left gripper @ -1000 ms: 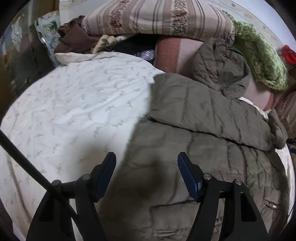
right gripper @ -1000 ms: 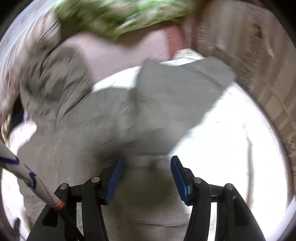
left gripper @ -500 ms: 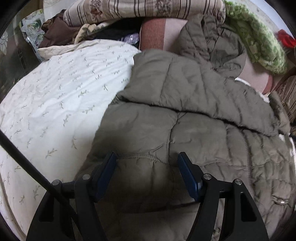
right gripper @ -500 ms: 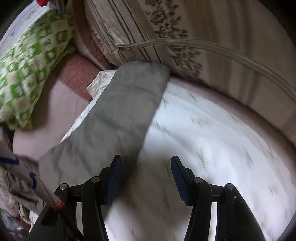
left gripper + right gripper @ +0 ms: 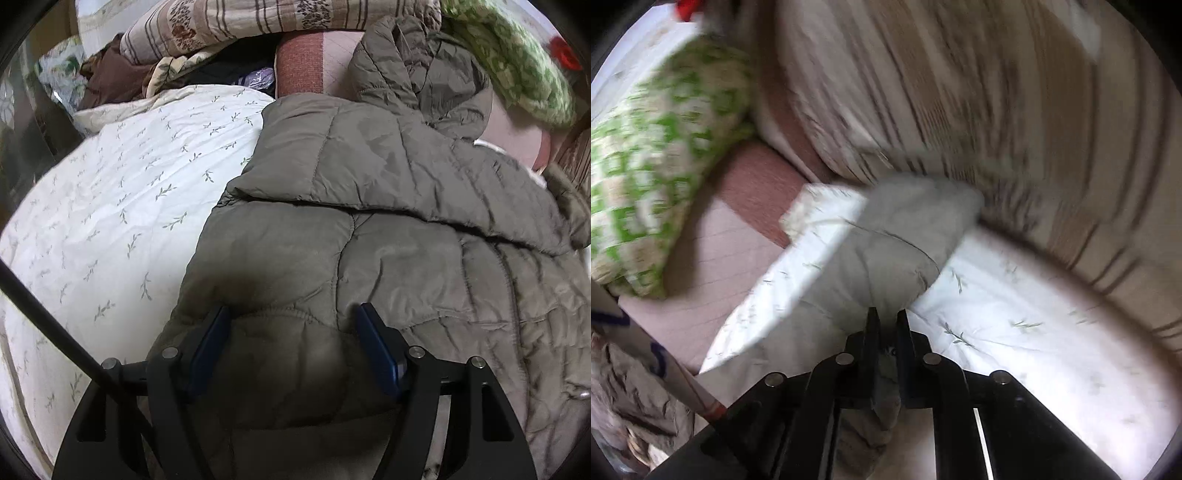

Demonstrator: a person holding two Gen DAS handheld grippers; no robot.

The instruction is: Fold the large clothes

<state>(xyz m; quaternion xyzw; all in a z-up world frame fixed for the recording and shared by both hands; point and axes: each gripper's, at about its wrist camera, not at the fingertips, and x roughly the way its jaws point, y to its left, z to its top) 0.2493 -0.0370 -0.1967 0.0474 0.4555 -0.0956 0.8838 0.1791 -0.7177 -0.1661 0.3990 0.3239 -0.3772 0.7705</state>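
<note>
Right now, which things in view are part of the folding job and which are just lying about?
In the job:
- quilted olive jacket
- jacket sleeve, pinched by the right gripper
- left gripper, open over the hem

Lying about:
- leaf-print duvet
- striped pillow
- green patterned pillow
- brown garment

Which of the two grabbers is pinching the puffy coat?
The right gripper: it is shut on the coat's sleeve. The left gripper is wide open over the coat.
</note>
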